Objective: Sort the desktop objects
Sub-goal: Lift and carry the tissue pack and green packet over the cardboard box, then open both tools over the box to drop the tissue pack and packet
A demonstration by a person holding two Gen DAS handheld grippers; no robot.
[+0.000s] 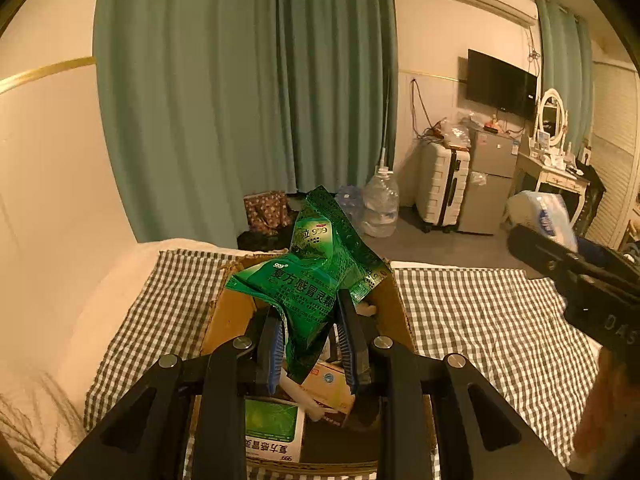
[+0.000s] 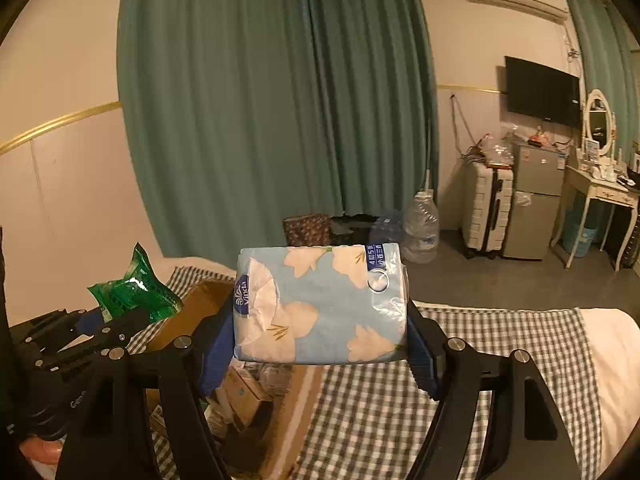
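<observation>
My left gripper [image 1: 308, 312] is shut on a crumpled green medicine sachet pack [image 1: 316, 264], which hangs over an open cardboard box [image 1: 394, 308]. Inside the box lie a green-and-white medicine box [image 1: 272, 428] and an orange-and-white one [image 1: 332, 388]. My right gripper [image 2: 320, 320] is shut on a light blue tissue pack [image 2: 320, 300] with white flowers, gripped at both ends by the blue pads. It hovers just right of the cardboard box [image 2: 192, 308]. The right wrist view also shows the left gripper [image 2: 100, 320] with the green pack [image 2: 136, 292] at the left.
A green-and-white checked cloth [image 1: 480, 320] covers the bed under the box. Beyond the bed's far edge the floor holds a large water bottle [image 1: 380, 204], a white suitcase [image 1: 440, 188], a small grey fridge [image 1: 492, 184] and a white dressing table [image 1: 560, 176]. Green curtains hang behind.
</observation>
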